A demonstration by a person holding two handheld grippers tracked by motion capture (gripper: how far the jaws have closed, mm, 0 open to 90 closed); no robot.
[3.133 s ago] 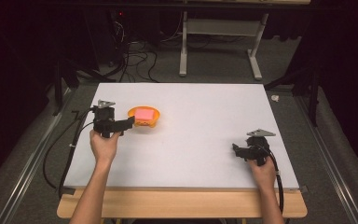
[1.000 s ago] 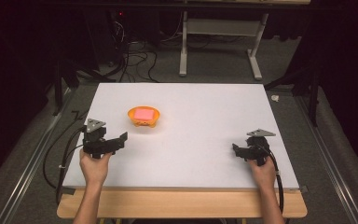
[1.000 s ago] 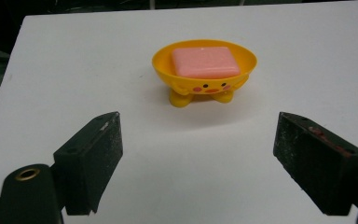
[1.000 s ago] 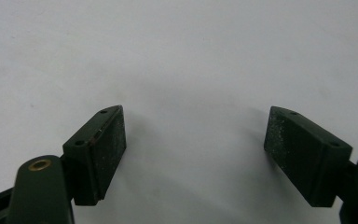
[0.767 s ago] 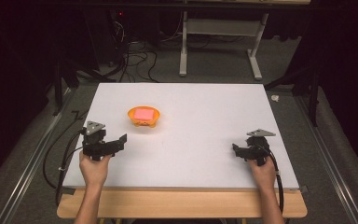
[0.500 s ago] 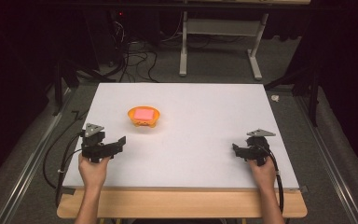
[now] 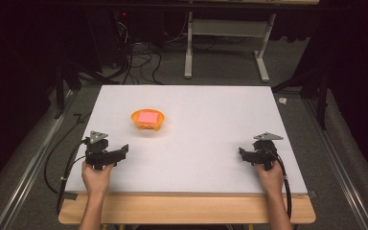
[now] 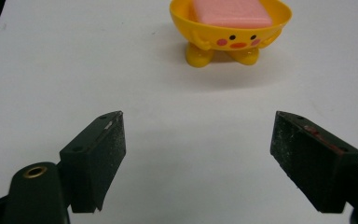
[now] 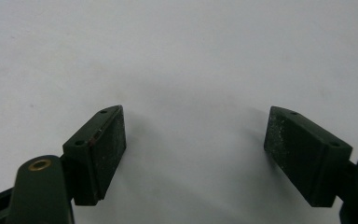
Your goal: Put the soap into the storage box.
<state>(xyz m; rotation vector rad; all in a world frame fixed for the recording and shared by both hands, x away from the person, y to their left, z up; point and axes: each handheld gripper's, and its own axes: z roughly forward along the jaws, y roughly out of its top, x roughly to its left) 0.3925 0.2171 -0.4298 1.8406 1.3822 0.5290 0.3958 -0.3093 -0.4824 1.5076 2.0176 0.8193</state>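
A person rests both hands on a white surface (image 7: 206, 120), a hand-held gripper in each. The left hand-held gripper (image 7: 122, 150), at about eight o'clock on the surface, has its jaws spread wide with nothing between them. A yellow duck-faced bowl (image 7: 148, 120) stands on two small feet near it, toward one o'clock from that gripper, apart from its jaws; a pink block (image 7: 148, 116) lies inside the bowl. The right hand-held gripper (image 7: 242, 153), at about four o'clock and well apart from the bowl, is likewise spread wide over bare surface, holding nothing.
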